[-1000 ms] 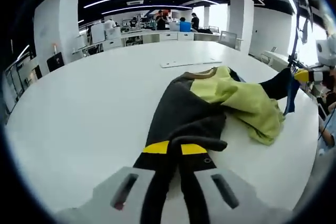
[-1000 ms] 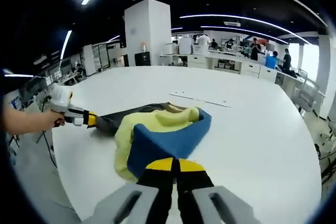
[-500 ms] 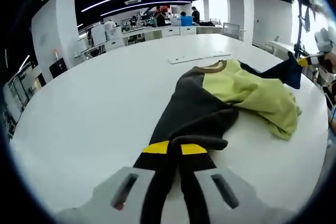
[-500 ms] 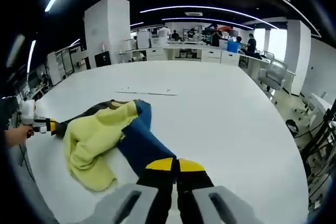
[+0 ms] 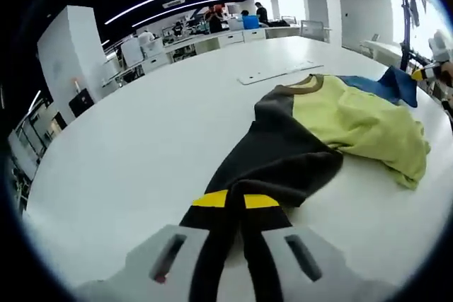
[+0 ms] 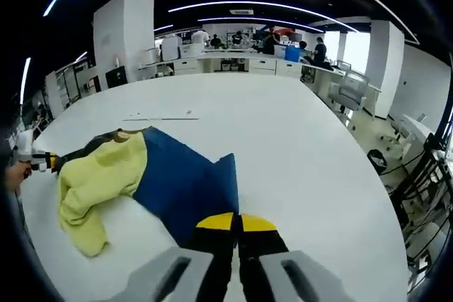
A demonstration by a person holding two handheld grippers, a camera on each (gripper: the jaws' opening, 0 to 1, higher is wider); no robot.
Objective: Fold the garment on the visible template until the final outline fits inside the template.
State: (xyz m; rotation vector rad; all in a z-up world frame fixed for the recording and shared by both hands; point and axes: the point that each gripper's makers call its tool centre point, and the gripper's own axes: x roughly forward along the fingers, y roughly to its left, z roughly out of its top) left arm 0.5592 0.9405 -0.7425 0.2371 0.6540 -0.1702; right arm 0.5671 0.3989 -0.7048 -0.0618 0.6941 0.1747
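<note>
A colour-block garment lies on the white table [image 5: 141,125]: dark grey part [image 5: 276,153], yellow-green middle [image 5: 354,122] and blue part [image 6: 184,185]. My left gripper [image 5: 235,199] is shut on the dark grey end, which runs up between its yellow-tipped jaws. At the opposite end my right gripper [image 6: 237,223] is shut on the blue cloth. In the left gripper view the right gripper [image 5: 433,72] shows at the far right edge, by the blue cloth [image 5: 386,84]. In the right gripper view the left gripper [image 6: 35,160] shows at the far left, held by a hand. The yellow part [image 6: 95,182] is bunched in folds.
A thin white strip [image 5: 272,73] lies flat on the table beyond the garment's collar, also seen as a faint strip [image 6: 159,117]. Desks, chairs, pillars and several people stand far behind. The table edge [image 6: 386,196] falls off to the right, with cables and a stand there.
The two grippers have drawn apart. The garment has spread out flatter, with much more blue cloth showing and the yellow bunch pulled out. Both cameras have shifted.
</note>
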